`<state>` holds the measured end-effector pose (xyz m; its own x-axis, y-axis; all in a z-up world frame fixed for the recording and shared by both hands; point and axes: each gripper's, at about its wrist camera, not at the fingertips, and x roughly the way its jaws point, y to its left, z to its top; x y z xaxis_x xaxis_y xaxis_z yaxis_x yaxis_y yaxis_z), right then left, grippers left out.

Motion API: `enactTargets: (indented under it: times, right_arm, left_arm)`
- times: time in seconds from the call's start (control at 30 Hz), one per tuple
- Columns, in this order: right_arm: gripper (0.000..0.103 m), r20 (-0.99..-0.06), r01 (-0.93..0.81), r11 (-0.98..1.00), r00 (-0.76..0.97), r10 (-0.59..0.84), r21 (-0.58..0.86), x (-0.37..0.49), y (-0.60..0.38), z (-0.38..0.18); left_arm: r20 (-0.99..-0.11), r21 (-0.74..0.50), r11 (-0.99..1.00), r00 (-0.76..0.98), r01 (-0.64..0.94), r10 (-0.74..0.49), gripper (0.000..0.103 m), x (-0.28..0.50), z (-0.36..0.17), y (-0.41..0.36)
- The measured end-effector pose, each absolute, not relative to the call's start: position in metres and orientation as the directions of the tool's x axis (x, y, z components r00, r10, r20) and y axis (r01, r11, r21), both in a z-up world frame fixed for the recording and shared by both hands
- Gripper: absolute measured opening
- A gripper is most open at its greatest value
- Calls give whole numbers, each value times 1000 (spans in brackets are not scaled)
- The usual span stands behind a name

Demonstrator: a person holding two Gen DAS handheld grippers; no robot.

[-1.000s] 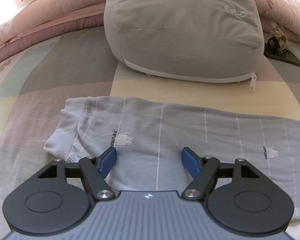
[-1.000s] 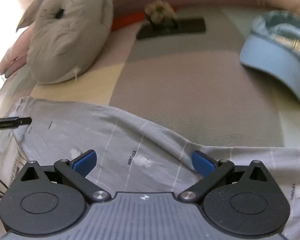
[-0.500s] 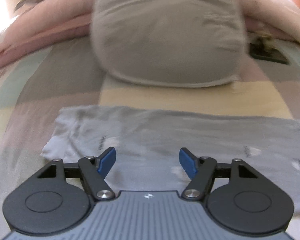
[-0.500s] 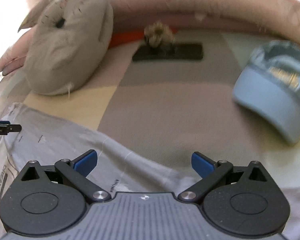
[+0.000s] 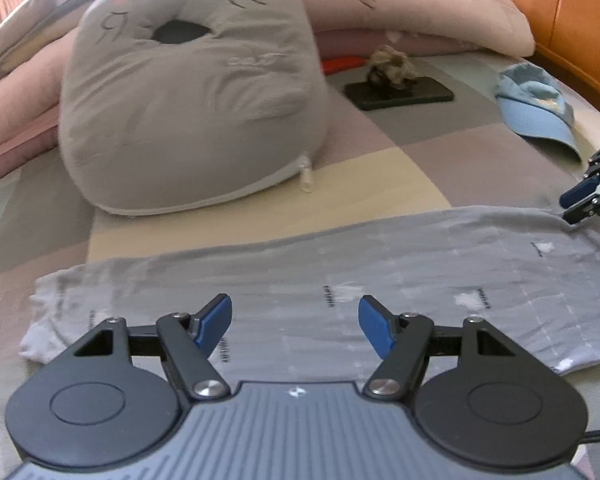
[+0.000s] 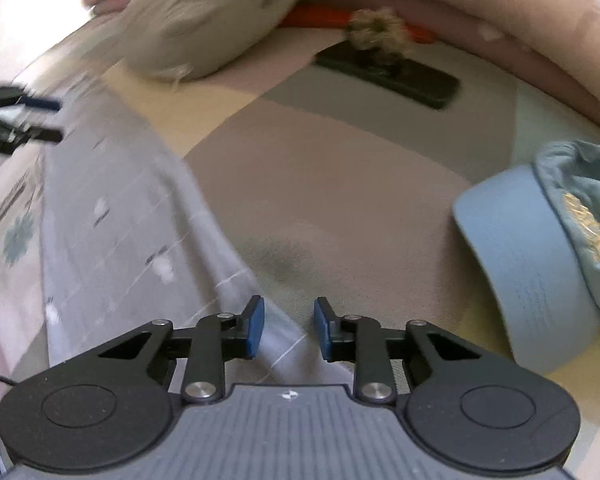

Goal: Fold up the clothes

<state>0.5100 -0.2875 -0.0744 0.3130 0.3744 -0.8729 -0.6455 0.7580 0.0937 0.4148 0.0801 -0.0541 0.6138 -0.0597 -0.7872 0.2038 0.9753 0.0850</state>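
Grey garment (image 5: 340, 264): we are looking at thin, soft jersey with fine white stripes, lying flat in a long band across the patchwork bedspread (image 5: 412, 128), just in front of the grey cat cushion (image 5: 188, 92).
How it is likely handling: we are judging it light and limp, so it will be sagging and creasing from any single pinch; nothing fragile, and not slippery on the cotton cover.
Where we are advising a hold: at the hems and corners, one at each end, so the cloth is hanging evenly while folding over.
Left gripper (image 5: 296, 322): we are seeing it hovering over the near edge of the cloth, jaws standing fairly wide, holding nothing.
Right gripper (image 6: 289, 326): its jaws have just been closing and are standing at a narrow gap at the far end of the band; cloth is lying between the pads (image 6: 255, 328), but they are not visibly pressing on it.
Containers: we are finding none here; only a light blue cap (image 6: 540, 256) lying well apart from the cloth, and a dark phone (image 5: 400, 90) with a small fluffy thing on top.
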Motion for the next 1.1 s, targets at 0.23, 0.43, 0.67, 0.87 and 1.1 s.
enactTargets:
  times: [0.23, 0.43, 0.67, 0.87, 1.1]
  right_arm:
    - [1, -845, -582, 812, 408, 345, 51, 508, -292, -72]
    - [11, -798, -405, 908, 508, 324, 111, 509, -306, -61]
    - [13, -790, -478, 870, 482, 379, 126, 496, -276, -54]
    - [13, -808, -544, 828, 424, 409, 134, 507, -229, -71]
    - [26, -768, -404, 894, 504, 396, 196, 526, -230, -65]
  left_arm:
    - [-804, 40, 976, 587, 214, -96, 69, 421, -60, 68]
    - [-872, 58, 970, 485, 236, -66, 69, 424, -87, 55]
    - [-879, 34, 979, 473, 202, -67, 70, 423, -91, 58]
    - [-873, 43, 978, 484, 205, -63, 75, 423, -90, 61]
    - [-855, 97, 987, 518, 125, 19, 68, 425, -76, 72]
